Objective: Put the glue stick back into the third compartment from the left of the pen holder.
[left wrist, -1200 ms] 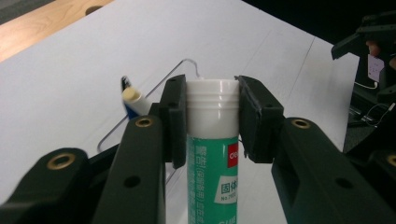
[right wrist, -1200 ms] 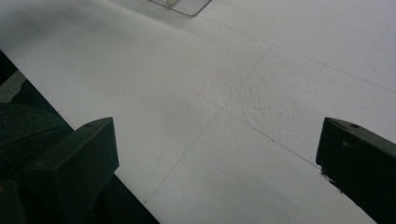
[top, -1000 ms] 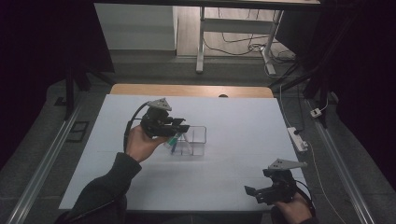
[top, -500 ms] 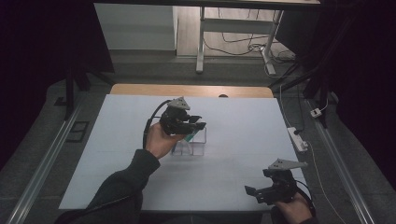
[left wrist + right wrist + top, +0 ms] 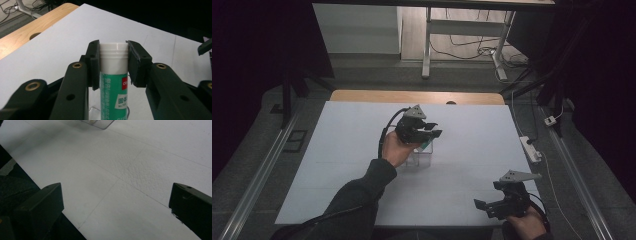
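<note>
L gripper (image 5: 113,62) clamped on glue stick (image 5: 113,82): cylindrical, smooth white ribbed cap, glossy green label; black matte pads press cap both sides. Stick sits upright over clear plastic box (image 5: 424,157) mid-table. R gripper (image 5: 116,205) jaws wide apart, nothing between, near front edge of white pebbled table sheet (image 5: 140,170).

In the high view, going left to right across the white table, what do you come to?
Left tongs gripping the green glue stick above a clear box, then the right tongs, then the white power strip.
</note>
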Tool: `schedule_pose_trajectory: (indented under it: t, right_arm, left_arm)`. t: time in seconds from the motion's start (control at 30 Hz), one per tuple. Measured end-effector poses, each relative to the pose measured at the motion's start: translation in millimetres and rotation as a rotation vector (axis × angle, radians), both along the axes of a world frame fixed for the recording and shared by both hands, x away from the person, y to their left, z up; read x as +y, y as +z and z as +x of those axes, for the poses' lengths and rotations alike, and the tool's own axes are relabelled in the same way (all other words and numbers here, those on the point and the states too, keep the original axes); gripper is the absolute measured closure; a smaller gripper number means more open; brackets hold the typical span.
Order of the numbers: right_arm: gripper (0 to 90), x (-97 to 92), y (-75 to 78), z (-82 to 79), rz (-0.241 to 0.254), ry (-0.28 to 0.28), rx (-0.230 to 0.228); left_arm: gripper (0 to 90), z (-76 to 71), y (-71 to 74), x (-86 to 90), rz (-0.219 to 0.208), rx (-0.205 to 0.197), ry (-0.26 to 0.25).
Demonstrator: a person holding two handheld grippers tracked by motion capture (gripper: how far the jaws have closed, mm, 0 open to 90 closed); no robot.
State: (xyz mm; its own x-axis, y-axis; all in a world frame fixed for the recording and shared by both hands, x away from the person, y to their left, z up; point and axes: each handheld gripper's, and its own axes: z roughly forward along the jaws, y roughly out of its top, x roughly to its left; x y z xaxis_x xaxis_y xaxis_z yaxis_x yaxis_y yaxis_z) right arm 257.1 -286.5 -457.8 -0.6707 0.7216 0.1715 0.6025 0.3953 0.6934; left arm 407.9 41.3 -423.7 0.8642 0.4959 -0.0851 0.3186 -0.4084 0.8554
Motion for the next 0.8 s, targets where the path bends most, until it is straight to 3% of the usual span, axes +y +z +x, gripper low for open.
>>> schedule_pose_trajectory:
  t: [0.3, 0.6, 0.8]
  right_arm:
    - [0.0, 0.0, -0.1, 0.0, 0.000, 0.005, 0.001]
    - [0.0, -0.1, -0.1, 0.1, 0.001, 0.006, 0.002]
    - [0.0, 0.0, -0.1, 0.1, 0.000, 0.007, 0.002]
  left_arm:
    - [64.4, 4.0, -8.4, -11.0, 0.002, -0.033, -0.014]
    - [63.5, 4.1, -16.1, -12.0, 0.051, -0.034, 0.010]
    - [50.1, 0.6, -13.4, -8.6, 0.055, -0.026, 0.040]
